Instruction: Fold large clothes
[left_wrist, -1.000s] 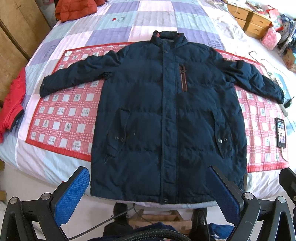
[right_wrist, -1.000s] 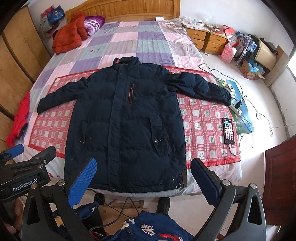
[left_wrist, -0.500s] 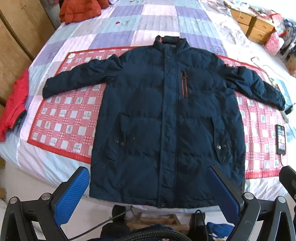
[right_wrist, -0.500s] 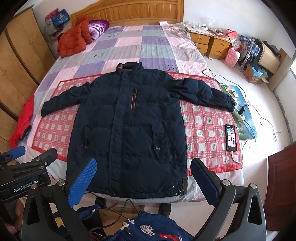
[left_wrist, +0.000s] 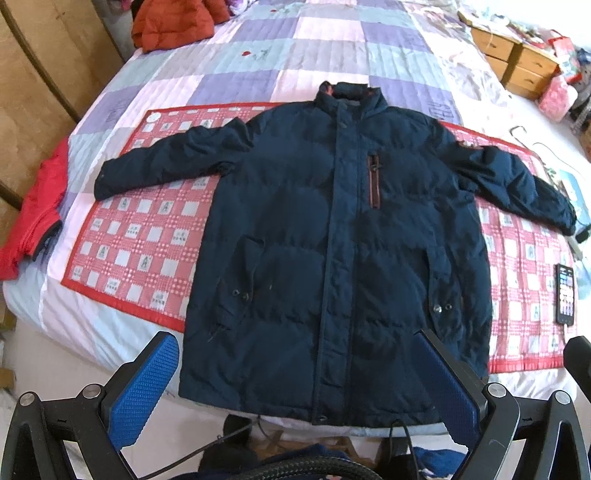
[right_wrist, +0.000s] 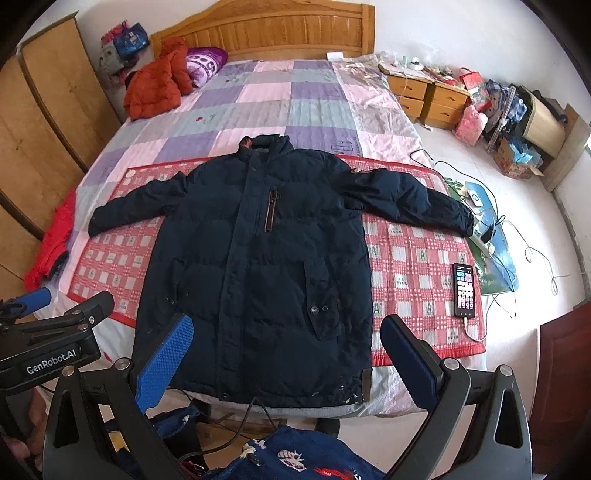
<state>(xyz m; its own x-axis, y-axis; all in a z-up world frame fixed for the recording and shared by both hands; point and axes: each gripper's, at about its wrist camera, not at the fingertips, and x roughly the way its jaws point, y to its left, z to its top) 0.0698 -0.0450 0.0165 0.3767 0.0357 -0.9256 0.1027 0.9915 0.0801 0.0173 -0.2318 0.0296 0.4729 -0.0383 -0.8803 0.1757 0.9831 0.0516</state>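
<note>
coat (left_wrist: 332, 258) lies flat on the bed (left_wrist: 258, 55), collar far, hem near me. both my grippers, left (left_wrist: 295, 387) and right (right_wrist: 288, 362), are wide open above the hem, touching nothing.

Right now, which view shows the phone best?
The right wrist view: the phone lies whole on the checked mat, screen lit, cable at its near end. The left wrist view squeezes it against the right edge, narrow and distorted.

Bright, even daylight; soft shadows; strong fisheye bending at edges; dark corner vignetting.
</note>
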